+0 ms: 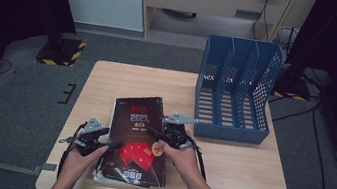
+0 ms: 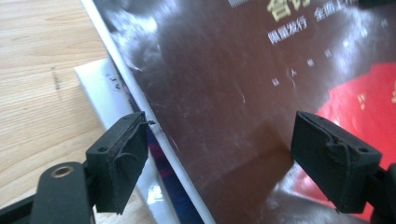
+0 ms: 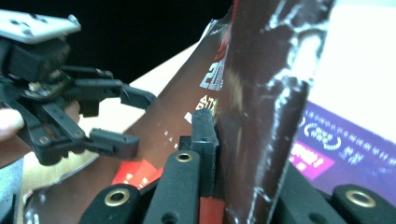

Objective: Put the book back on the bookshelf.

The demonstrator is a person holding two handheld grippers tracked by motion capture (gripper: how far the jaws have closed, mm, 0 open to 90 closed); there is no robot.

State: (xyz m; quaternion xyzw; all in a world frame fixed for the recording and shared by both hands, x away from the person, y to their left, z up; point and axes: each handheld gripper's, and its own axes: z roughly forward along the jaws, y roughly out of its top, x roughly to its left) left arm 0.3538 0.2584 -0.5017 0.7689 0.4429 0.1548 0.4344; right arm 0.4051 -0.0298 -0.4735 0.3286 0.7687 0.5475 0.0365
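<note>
The dark book (image 1: 137, 135) with the red fan on its cover sits on top of a small stack near the front edge of the counter (image 1: 246, 172), a bit left of middle. Its right edge is lifted and the right claw (image 1: 166, 135) is clamped tight on that cover, jaws pinching it between them; the right gripper view has the glossy cover (image 3: 261, 93) standing up on edge with a purple-and-white book (image 3: 336, 135) under it. The left claw (image 1: 109, 144) is at the book's left edge with its jaws spread wide, one pad off the edge over the white book (image 2: 98, 79) below, the other above the cover, not squeezing anything. A blue file rack (image 1: 235, 92) stands at the back right of the counter, well apart.
</note>
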